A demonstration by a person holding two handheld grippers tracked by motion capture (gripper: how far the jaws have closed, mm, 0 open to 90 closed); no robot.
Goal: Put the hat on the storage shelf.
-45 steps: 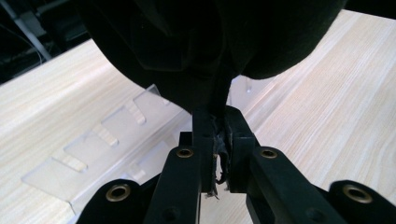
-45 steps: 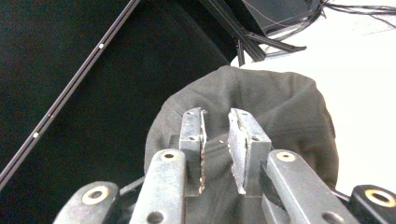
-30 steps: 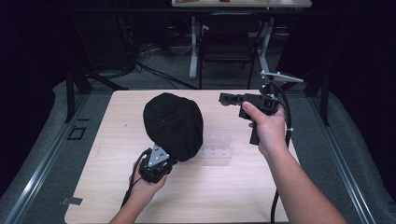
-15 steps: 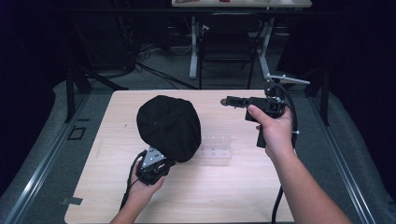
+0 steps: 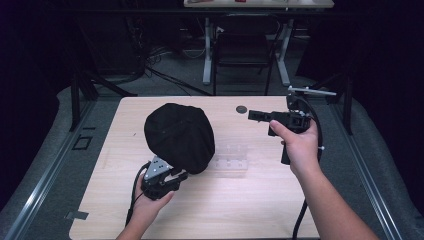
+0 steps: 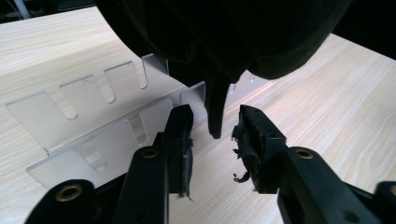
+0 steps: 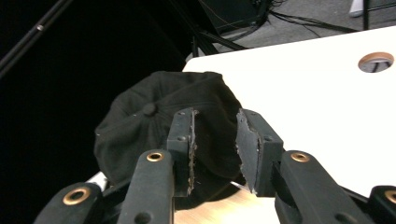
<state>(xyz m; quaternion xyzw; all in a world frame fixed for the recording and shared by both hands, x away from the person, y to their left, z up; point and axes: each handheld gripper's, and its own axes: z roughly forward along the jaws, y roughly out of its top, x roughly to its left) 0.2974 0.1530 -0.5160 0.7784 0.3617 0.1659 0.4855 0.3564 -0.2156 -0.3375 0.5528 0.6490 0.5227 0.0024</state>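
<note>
Your left gripper (image 5: 165,179) is low at the near left of the table (image 5: 260,210). Its jaws are a little way open and hold nothing. The black cap (image 5: 179,136) is right in front of it and above it, very close. In the left gripper view a thin strap (image 6: 215,112) from the cap hangs down into the gap between the 2 jaws, but the jaws do not pinch it. So your left hand is the near one. I think a small push forward and a squeeze could catch that strap.

The cap sits over the left end of a clear plastic rack (image 5: 231,159). The rack is long from left to right. Its slots show in the left gripper view, just behind the jaws.

Your right gripper (image 5: 255,115) is up in the air on the right side, well apart from the cap. It points left, toward the cap. Its jaws are a little way open too, with nothing in them. In the right gripper view the cap is straight ahead but far off.

The table is pale wood with a small round hole (image 5: 241,109) near the back. The room behind is dark, with a chair (image 5: 243,50) and cables on the floor.
</note>
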